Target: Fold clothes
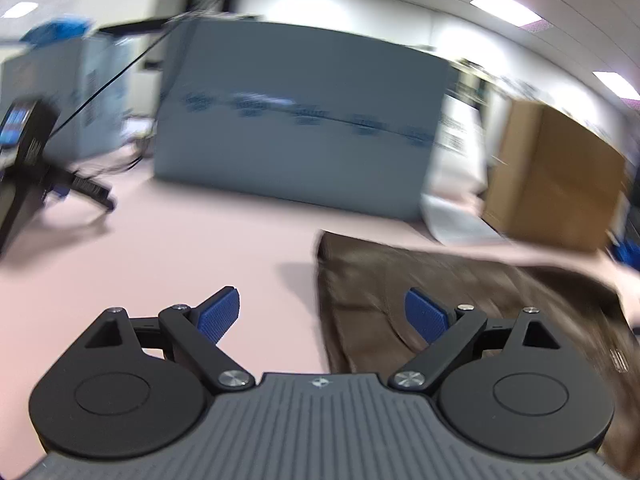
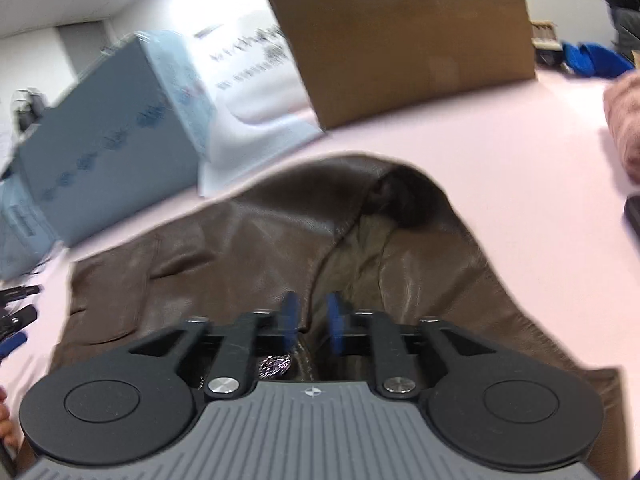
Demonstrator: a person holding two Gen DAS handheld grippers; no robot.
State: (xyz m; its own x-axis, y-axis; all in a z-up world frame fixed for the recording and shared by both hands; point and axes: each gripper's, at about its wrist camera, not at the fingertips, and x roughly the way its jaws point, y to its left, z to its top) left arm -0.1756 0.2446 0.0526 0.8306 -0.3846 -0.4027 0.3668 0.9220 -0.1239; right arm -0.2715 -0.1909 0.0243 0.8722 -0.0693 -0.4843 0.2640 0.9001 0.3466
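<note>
Brown leather jacket (image 2: pixel 248 240), creased, apparently partly folded

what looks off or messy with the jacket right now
The brown leather jacket is not lying flat on the pink table. In the right wrist view its far end humps up into an open, hood-like pocket, and a seam edge curls over near the right gripper. Nothing looks spilled or torn.

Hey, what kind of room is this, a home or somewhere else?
Probably an office or lab storeroom, not a home: strip ceiling lights, a big cardboard box and a grey crate stand on the pink table behind the brown leather jacket.
</note>
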